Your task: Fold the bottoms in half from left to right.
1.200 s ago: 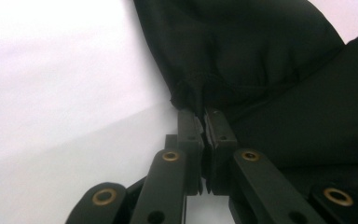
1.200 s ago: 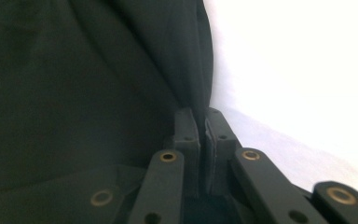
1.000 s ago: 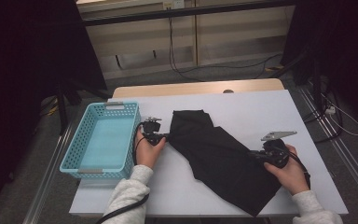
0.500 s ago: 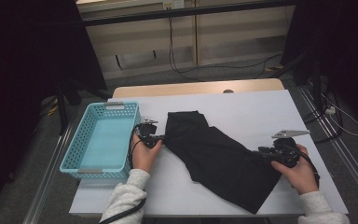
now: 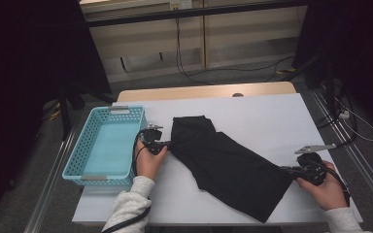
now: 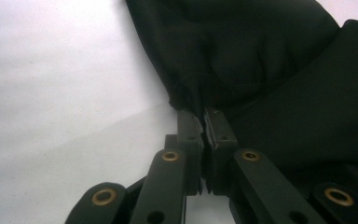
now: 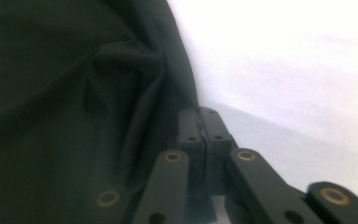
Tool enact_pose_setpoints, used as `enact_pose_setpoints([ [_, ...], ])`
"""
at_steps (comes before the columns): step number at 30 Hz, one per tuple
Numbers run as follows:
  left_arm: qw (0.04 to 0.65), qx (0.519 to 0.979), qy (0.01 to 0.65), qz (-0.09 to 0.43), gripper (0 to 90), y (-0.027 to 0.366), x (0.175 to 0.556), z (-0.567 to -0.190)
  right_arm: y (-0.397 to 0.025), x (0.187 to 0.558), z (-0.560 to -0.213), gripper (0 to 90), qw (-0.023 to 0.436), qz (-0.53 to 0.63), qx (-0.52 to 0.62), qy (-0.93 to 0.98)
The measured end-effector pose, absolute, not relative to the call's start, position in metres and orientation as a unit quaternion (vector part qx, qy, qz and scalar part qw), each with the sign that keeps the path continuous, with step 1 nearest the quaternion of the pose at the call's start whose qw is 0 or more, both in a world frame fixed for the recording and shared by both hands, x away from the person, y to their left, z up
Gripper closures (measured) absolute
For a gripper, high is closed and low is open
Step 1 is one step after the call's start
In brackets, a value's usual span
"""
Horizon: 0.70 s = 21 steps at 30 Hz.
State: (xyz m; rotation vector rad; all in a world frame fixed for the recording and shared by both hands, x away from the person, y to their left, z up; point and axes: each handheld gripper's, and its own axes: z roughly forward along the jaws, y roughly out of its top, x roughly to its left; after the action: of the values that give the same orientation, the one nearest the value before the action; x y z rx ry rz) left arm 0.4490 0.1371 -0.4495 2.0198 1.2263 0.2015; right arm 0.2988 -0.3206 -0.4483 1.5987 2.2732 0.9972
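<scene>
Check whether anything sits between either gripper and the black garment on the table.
Nothing visible does. The left gripper is shut on the edge of the black garment nearest the blue basket, and the right gripper is shut on its opposite edge. Each pair of jaws meets the cloth directly above the white table.

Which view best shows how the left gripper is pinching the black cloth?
The left gripper view: the left gripper has its jaws shut on the black cloth's edge. The high view gives overall layout; the right gripper view shows the opposite edge.
</scene>
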Motion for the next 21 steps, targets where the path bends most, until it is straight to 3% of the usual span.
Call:
enact_pose_setpoints([
  [5,0.385,0.789,0.474,0.068,85.4,0.135,0.447,-0.449,-0.328,0.301,-0.447,89.9,0.111,0.332,0.541,0.765],
  [10,0.393,0.796,0.458,0.058,81.8,0.124,0.444,-0.453,-0.349,0.305,-0.444,87.8,0.179,0.308,0.56,0.748],
  [17,0.391,0.801,0.447,0.072,60.7,0.126,0.444,-0.451,-0.342,0.303,-0.446,68.3,0.209,0.297,0.539,0.76],
  [21,0.39,0.802,0.446,0.078,50.6,0.127,0.444,-0.451,-0.337,0.301,-0.441,65.4,0.202,0.322,0.525,0.762],
])
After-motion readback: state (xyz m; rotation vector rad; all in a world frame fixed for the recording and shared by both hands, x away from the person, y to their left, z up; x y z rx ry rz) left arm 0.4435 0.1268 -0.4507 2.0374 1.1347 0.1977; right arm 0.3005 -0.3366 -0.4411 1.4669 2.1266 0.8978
